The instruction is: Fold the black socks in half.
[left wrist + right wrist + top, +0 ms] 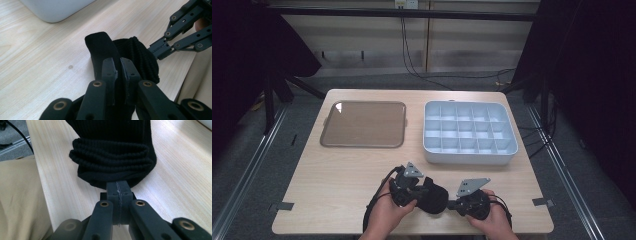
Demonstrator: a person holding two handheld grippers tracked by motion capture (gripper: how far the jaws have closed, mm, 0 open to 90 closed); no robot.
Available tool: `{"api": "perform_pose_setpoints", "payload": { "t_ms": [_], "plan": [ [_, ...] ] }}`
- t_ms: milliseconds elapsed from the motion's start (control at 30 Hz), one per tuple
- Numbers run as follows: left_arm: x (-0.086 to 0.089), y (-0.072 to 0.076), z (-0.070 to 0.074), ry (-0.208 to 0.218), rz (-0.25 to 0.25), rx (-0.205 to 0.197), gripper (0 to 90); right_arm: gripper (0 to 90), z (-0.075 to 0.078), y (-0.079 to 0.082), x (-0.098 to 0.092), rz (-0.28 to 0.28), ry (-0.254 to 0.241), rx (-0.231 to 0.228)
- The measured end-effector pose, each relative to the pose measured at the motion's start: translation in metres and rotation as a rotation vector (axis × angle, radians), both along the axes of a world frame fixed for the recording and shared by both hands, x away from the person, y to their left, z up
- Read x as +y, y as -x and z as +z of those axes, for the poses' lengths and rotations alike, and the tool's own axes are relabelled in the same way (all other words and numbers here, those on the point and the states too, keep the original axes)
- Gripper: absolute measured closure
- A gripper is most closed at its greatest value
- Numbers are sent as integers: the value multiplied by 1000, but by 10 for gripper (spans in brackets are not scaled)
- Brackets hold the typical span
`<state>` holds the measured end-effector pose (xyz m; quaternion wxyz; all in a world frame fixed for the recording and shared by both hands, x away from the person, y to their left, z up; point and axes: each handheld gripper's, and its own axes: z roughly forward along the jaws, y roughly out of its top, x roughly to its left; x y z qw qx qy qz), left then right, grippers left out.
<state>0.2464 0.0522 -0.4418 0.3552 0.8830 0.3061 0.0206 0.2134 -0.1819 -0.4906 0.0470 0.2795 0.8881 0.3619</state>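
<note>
A black knitted cloth point(434, 199), rolled into a thick bundle, lies near the table's front edge between my two grippers. My left gripper point(423, 192) comes in from the left and is shut on a smooth black fold of it point(100, 47); in the left gripper view my left gripper point(118, 72) has that fold between its pads. My right gripper point(453, 204) comes in from the right. In the right gripper view my right gripper point(117, 187) is shut at the ribbed bundle's point(112, 152) lower edge, apparently pinching it. The right gripper's tips point(156, 48) meet the cloth point(142, 57).
A white compartment box point(469, 150) stands at the back right, and its corner point(55, 10) is close to the left gripper. A brown flat tray point(363, 124) lies at the back left. The table's front edge point(412, 232) is just behind the hands. Beige trousers point(20, 202) border it.
</note>
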Motion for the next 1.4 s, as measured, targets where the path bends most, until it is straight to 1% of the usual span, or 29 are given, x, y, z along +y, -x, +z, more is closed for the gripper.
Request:
{"api": "perform_pose_setpoints", "payload": {
  "t_ms": [67,167,233,267,333,400,500,533,567,600,633,667,700,767,800,833,900,933,967,1033,1067,1100,1133,1233,1300,1333,1367,1400],
  "plan": [
    [-2,1,0,-7,-4,1,823,900,0,0,0,-5,-1,-1],
    [-6,1,-1,4,-17,2,823,900,-1,0,0,-5,0,-4],
    [-8,2,-1,-10,-24,1,823,900,-1,0,0,-5,0,-4],
    [-9,2,-2,0,-23,2,822,900,-1,0,0,-6,0,-4],
    [-10,1,-2,-5,-36,2,823,900,-1,0,0,-5,3,-4],
    [-12,1,-2,-12,-37,1,823,900,-1,0,0,-5,1,-4],
    [-13,1,-3,-12,-49,1,823,900,-1,0,0,-5,2,-2],
    [-15,2,-3,-1,-45,3,823,900,-1,0,0,-6,2,-1],
    [-16,2,-3,-3,-48,3,823,900,-2,0,0,-5,2,-1],
    [-17,2,-3,-14,-51,2,822,900,-2,0,0,-3,0,1],
    [-17,2,-3,-11,-62,7,823,900,-2,0,0,-5,-1,1],
    [-17,2,-3,-18,-78,4,823,900,-2,0,0,-5,0,1],
    [-19,3,-3,-8,-73,2,822,900,-2,0,0,-5,0,1],
    [-22,4,-4,-4,-66,2,823,900,-2,0,0,-7,2,3],
    [-22,4,-4,-9,-77,5,823,900,-2,0,0,-5,2,-2],
    [-23,4,-4,-6,-78,9,822,900,-2,0,0,-6,3,0],
    [-25,4,-4,-16,-93,6,823,900,-2,-1,0,-7,7,0],
    [-26,5,-5,-9,-81,6,822,900,-2,0,0,-8,13,2],
    [-27,5,-6,-13,-94,13,822,900,-2,-1,0,-7,14,0],
    [-29,5,-8,-13,-94,8,820,900,-2,0,0,-9,16,4],
    [-30,5,-8,-20,-97,11,819,900,-2,0,0,-10,18,4],
    [-31,5,-9,-18,-94,14,819,900,-2,0,0,-11,17,4],
    [-31,4,-10,-24,-103,13,817,900,-2,0,0,-11,17,5],
    [-34,5,-13,-16,-84,19,811,900,-2,0,0,-11,21,3],
    [-34,4,-14,-45,-118,17,807,900,-3,0,0,-9,24,1],
    [-35,5,-16,-29,-105,20,805,900,-3,0,0,-8,22,1],
    [-35,5,-16,-34,-106,19,804,900,-3,0,0,-10,24,3],
    [-36,6,-17,-25,-96,23,804,900,-3,0,0,-9,26,1]
  ]
}}
